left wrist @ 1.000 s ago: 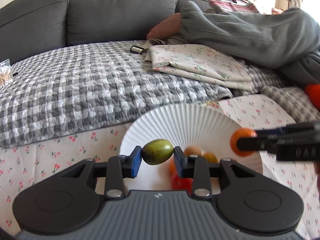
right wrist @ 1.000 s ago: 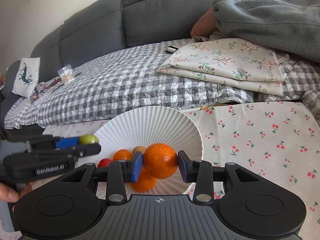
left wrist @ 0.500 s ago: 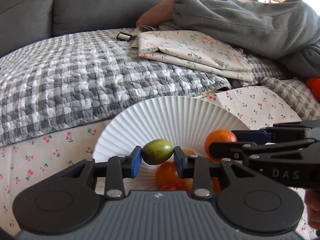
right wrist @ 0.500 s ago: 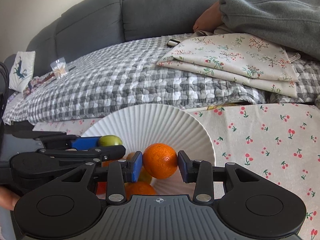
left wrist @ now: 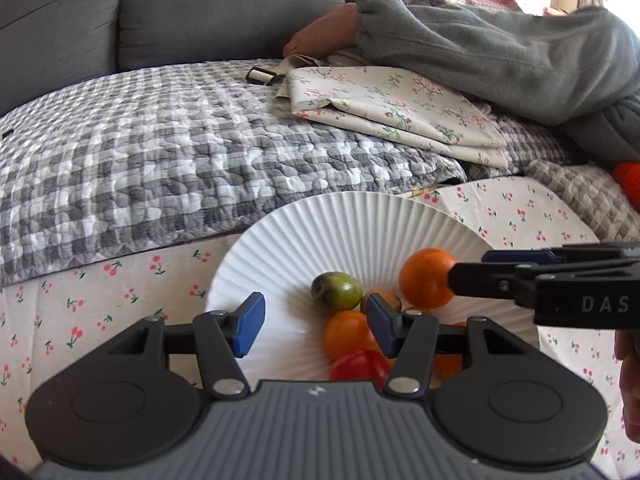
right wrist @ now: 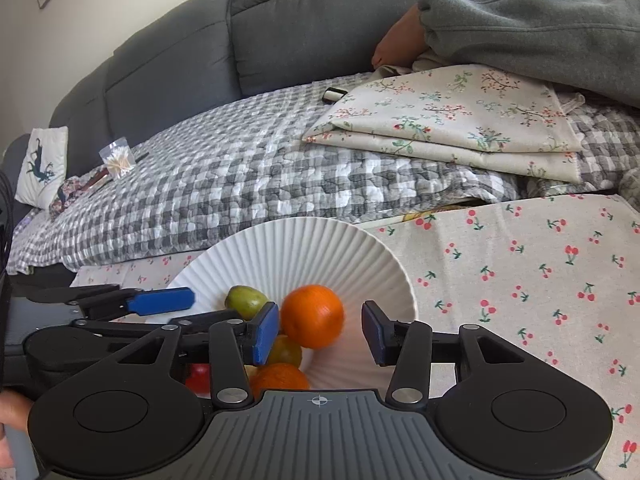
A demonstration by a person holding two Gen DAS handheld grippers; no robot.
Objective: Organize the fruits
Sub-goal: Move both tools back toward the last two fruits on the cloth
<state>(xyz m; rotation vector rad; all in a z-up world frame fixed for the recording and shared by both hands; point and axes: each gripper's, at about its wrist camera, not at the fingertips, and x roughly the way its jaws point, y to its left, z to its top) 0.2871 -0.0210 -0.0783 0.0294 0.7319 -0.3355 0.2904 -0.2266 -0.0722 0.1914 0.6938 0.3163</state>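
The left hand-held gripper (left wrist: 312,322) stands released: its jaws have just been opening, and the green fruit (left wrist: 337,291) now lies clear of both blue pads, resting in the white fluted plate (left wrist: 360,216) just beyond them. The right hand-held gripper (right wrist: 320,334) is likewise released, its jaws having just been opening; the orange (right wrist: 312,316) sits between the pads with a clear gap on its right side and appears blurred, so it is judged to be dropping or settling rather than held. Both grippers point down over the near part of the plate, evidently so that each fruit lands inside the rim and not on the cloth. Already gathered in the plate's hollow are a smaller orange fruit (left wrist: 347,334), a red fruit (left wrist: 360,365) and others partly hidden behind the grippers. The plate rests on a cherry-print cloth (right wrist: 520,280) covering the worktop. Beyond it lies a grey checked quilt (left wrist: 140,152) with a folded floral fabric (right wrist: 448,120) on top, against a grey sofa (left wrist: 220,8). One red-orange item (left wrist: 629,178) remains at the far right edge, outside the plate.
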